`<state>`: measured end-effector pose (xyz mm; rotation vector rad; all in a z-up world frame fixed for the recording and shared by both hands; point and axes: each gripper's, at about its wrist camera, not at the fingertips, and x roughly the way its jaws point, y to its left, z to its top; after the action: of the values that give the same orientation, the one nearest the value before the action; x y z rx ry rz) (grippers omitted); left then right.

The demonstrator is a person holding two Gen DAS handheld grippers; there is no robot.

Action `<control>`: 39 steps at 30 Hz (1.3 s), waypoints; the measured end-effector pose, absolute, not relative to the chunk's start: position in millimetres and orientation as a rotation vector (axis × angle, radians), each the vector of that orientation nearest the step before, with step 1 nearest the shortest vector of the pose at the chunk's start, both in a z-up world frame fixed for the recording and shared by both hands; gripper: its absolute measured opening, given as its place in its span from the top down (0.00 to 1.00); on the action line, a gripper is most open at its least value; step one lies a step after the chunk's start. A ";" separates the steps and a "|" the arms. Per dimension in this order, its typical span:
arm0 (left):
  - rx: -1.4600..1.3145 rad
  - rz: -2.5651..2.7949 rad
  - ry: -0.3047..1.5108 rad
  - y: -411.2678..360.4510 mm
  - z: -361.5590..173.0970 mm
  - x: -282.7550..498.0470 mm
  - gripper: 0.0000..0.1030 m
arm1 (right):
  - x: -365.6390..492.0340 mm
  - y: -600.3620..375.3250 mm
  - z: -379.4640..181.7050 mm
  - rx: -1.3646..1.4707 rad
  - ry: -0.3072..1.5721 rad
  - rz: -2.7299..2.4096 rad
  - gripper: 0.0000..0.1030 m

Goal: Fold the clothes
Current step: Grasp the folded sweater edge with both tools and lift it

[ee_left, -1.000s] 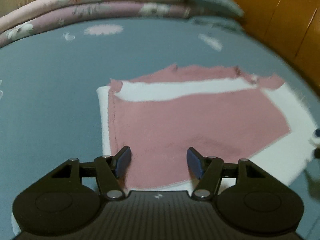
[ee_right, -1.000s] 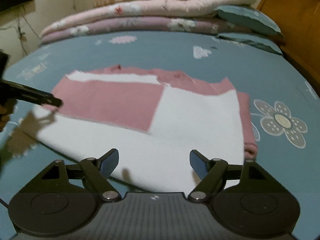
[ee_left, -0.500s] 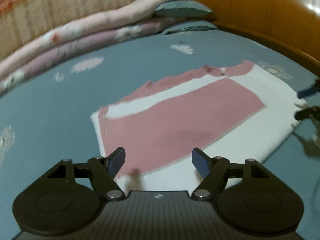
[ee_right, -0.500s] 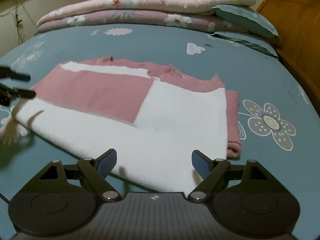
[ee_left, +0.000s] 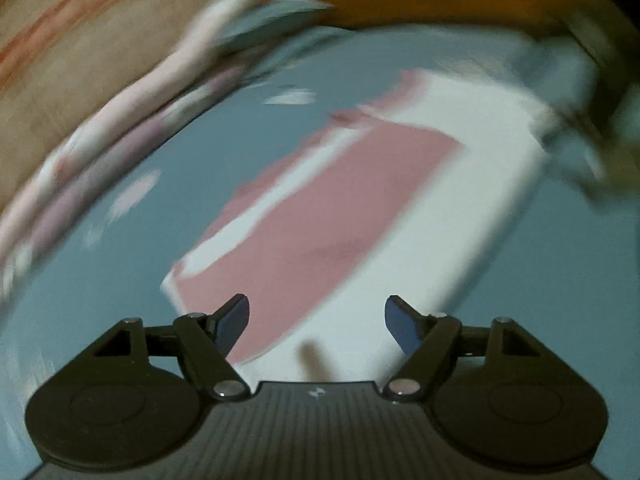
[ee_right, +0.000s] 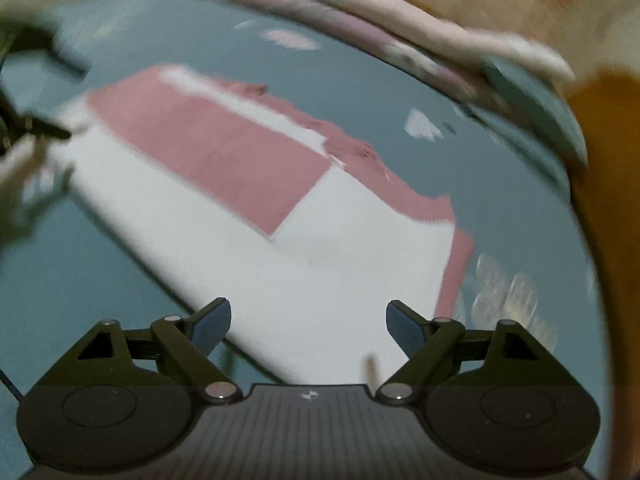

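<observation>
The pink-and-white sweater [ee_right: 320, 248] lay flat on the blue bed [ee_right: 360, 80], a pink panel already folded over its white body. Both grippers, left [ee_left: 317, 322] and right [ee_right: 308, 326], hovered at its near edge with fingers spread and empty, probably placed to take that hem.

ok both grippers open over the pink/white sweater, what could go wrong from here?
1. Both views are motion-blurred, so a grab aimed now may miss the edge of the pink and white sweater.
2. The left gripper and right gripper are open and hold nothing; a shallow pinch on the near white hem could take only the top layer and undo the fold.
3. The pink sleeve folded along the sweater's side could slip out when the sweater is lifted.
</observation>
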<state>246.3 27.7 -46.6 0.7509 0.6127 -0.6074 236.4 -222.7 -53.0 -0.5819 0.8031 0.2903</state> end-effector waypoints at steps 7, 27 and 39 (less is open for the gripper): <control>1.174 -0.667 0.527 9.4 -87.1 215.4 0.26 | 215.2 -195.7 -94.1 -1.064 0.748 0.426 0.10; 1.463 -0.492 0.439 30.9 -115.7 224.4 0.23 | 230.5 -190.8 -109.4 -1.216 0.633 0.292 0.00; 1.422 -0.508 0.344 -3.1 -118.1 241.2 0.22 | 244.3 -186.5 -116.6 -1.220 0.580 0.238 0.02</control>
<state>241.2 -3.1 -118.1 1.4225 0.3436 -0.5080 244.3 -186.5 -116.6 -1.2203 0.5805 0.2382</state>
